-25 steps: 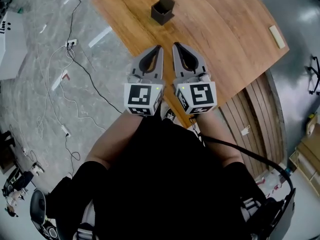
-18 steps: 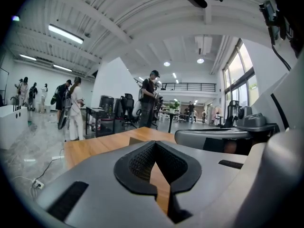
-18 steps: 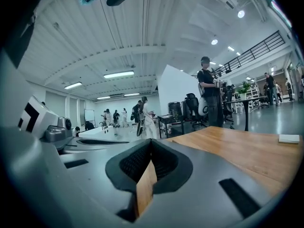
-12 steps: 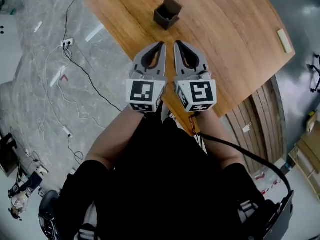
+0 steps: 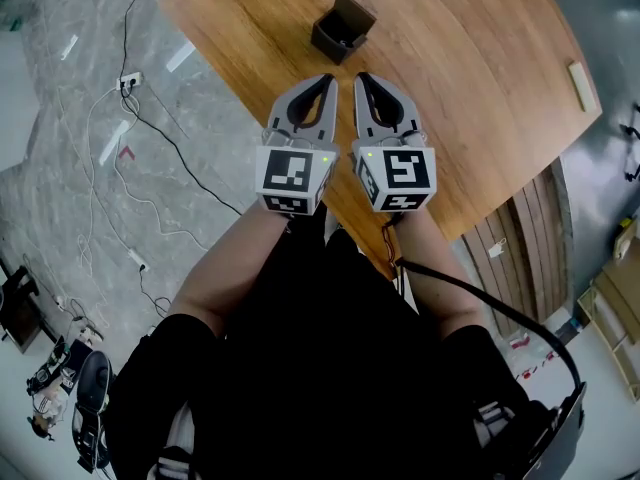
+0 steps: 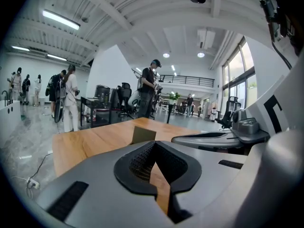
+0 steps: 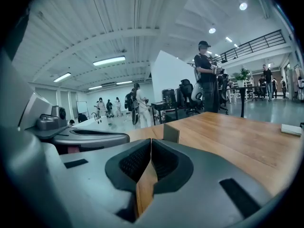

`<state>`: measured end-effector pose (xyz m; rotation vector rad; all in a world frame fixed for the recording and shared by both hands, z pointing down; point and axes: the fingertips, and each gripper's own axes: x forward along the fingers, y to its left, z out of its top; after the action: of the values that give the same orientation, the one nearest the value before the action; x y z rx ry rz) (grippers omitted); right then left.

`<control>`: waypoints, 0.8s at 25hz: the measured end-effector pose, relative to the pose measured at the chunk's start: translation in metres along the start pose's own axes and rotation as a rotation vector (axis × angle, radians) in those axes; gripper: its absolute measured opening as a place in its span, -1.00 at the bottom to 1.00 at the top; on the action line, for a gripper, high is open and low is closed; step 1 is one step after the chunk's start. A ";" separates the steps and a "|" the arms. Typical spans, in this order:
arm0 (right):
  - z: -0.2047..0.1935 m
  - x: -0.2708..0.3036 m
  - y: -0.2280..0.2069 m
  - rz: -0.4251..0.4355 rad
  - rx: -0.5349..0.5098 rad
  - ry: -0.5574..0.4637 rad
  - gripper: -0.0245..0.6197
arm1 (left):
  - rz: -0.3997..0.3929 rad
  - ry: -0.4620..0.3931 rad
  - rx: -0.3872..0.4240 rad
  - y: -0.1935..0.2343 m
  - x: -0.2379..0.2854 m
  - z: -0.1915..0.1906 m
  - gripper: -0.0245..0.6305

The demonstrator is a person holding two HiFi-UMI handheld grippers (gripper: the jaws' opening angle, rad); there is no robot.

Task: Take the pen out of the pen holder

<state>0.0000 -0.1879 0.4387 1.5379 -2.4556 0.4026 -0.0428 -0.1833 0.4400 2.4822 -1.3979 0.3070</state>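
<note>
A dark square pen holder stands on the wooden table, near its left edge. I cannot make out a pen inside it. My left gripper and right gripper hover side by side just short of the holder, both shut with nothing between the jaws. In the left gripper view the holder shows just beyond my shut left gripper, with the right gripper alongside. In the right gripper view the holder sits past the shut right gripper.
A small pale block lies at the table's far right edge. Cables and a power strip run over the grey floor to the left. Several people stand beyond the table among desks and chairs.
Both grippers have moved forward over the table, closer to the pen holder. They stay shut and side by side.
</note>
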 end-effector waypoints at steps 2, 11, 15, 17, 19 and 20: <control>-0.007 0.011 -0.006 -0.002 0.013 0.029 -0.88 | -0.006 0.012 -0.003 0.005 0.010 -0.004 -0.93; -0.031 0.056 -0.021 0.034 0.044 0.109 -0.87 | -0.014 0.052 0.018 0.029 0.047 -0.020 -0.93; -0.038 0.070 -0.026 0.037 0.056 0.128 -0.75 | -0.011 0.065 0.011 0.037 0.057 -0.027 -0.93; -0.042 0.077 -0.027 0.038 0.055 0.137 -0.73 | -0.007 0.066 0.001 0.041 0.061 -0.030 -0.93; -0.045 0.083 -0.027 0.037 0.053 0.147 -0.73 | -0.007 0.071 0.001 0.044 0.063 -0.033 -0.93; -0.047 0.085 -0.028 0.036 0.052 0.152 -0.73 | -0.007 0.076 0.003 0.046 0.064 -0.034 -0.93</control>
<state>-0.0100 -0.2555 0.5135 1.4280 -2.3760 0.5715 -0.0513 -0.2456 0.4982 2.4503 -1.3599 0.3982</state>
